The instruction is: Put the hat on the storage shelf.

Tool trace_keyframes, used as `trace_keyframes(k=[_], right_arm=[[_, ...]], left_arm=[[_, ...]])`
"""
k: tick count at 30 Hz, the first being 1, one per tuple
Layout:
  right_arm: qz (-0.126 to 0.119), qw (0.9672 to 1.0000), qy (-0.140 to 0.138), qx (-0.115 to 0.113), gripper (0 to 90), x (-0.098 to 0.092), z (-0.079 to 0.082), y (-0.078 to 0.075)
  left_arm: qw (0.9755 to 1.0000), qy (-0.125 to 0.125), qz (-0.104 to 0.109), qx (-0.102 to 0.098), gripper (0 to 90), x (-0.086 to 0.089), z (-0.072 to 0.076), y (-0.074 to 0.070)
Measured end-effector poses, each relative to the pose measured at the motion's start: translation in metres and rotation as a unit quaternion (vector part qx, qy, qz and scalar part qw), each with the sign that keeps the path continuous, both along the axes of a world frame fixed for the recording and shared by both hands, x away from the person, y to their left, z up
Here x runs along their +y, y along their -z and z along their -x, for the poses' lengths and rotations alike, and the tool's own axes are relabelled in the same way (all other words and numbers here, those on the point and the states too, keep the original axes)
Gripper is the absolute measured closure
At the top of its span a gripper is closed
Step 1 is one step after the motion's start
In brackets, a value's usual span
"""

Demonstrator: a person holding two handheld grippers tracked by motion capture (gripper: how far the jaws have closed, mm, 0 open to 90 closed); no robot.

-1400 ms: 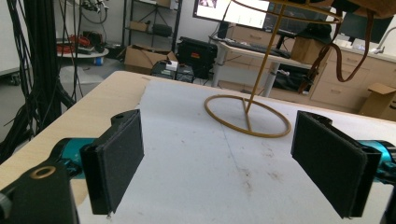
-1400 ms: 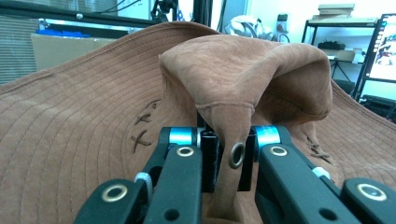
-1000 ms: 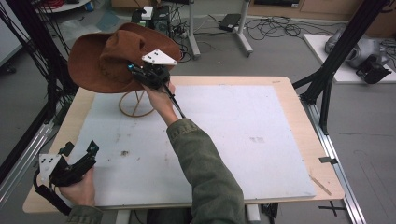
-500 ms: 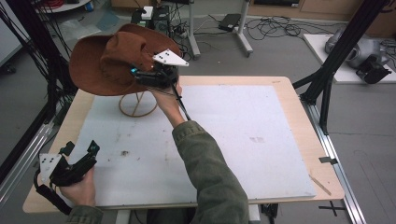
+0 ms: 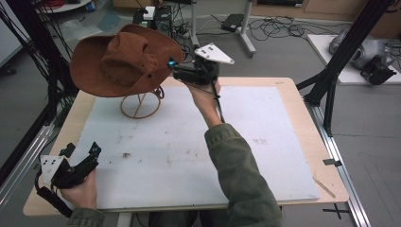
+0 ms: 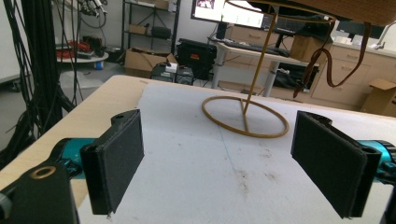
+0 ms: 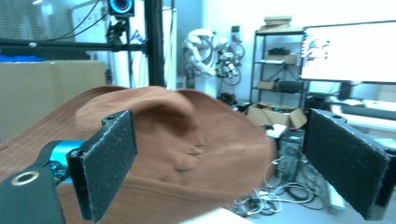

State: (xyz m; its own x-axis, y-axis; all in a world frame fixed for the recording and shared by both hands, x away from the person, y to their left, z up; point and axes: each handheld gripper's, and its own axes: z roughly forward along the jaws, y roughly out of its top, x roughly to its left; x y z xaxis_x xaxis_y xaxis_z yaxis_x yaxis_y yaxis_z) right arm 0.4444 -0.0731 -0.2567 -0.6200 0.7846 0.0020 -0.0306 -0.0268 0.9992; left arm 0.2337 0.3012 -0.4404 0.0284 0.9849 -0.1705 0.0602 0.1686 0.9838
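The right gripper [image 5: 182,72] was raised above the far side of the bench [image 5: 293,94], with its fingers [image 7: 108,161] spread wide and nothing between them. The hat [image 5: 124,61] lay directly ahead of those fingers, to the person's left of the gripper. In the high view the fingertips stood just beside the near edge of the brim; whether they touched it could not be determined. In the right gripper view the brim extended below and beyond the gap, with the crown centred in it.

The hat sat tilted on top of a wire stand [image 5: 140,105], its brim running roughly left to right across the far-left corner. A chin cord [image 6: 327,65] hung beneath it.

The left gripper [image 5: 78,158] rested low at the near-left corner, its fingers [image 6: 116,161] also wide apart and empty. It pointed toward the stand's ring base but remained well apart from it. The right gripper was therefore the nearer one to the hat.

Count: one hat, one stand, two grippers, one white mat [image 5: 265,156] covering the bench.
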Motion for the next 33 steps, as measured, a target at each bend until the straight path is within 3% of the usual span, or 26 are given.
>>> trace_keyframes(k=[7, 14, 20, 25, 33], right_arm=[[0.003, 0.9991, 0.042, -0.006, 9.6, -0.072, 0.031, -0.009], [-0.007, 0.9943, 0.105, -0.016, 9.6, -0.151, 0.075, -0.007], [-0.018, 0.9872, 0.158, -0.014, 9.6, -0.197, 0.106, 0.02], [0.002, 0.9821, 0.188, -0.001, 9.6, -0.213, 0.127, 0.052], [-0.006, 0.9743, 0.219, 0.055, 9.6, -0.229, 0.146, 0.117]], left_arm=[[1.0, 0.001, -0.008, 0.0, 17.2, -0.001, 0.001, -0.001], [0.9998, 0.0, -0.018, -0.003, 17.2, -0.004, 0.002, -0.004], [0.9997, 0.004, -0.023, -0.005, 17.2, -0.007, 0.002, -0.005], [0.9997, 0.009, -0.023, -0.004, 17.2, -0.011, 0.001, -0.005], [0.9995, 0.011, -0.029, 0.0, 17.2, -0.012, -0.001, -0.003]])
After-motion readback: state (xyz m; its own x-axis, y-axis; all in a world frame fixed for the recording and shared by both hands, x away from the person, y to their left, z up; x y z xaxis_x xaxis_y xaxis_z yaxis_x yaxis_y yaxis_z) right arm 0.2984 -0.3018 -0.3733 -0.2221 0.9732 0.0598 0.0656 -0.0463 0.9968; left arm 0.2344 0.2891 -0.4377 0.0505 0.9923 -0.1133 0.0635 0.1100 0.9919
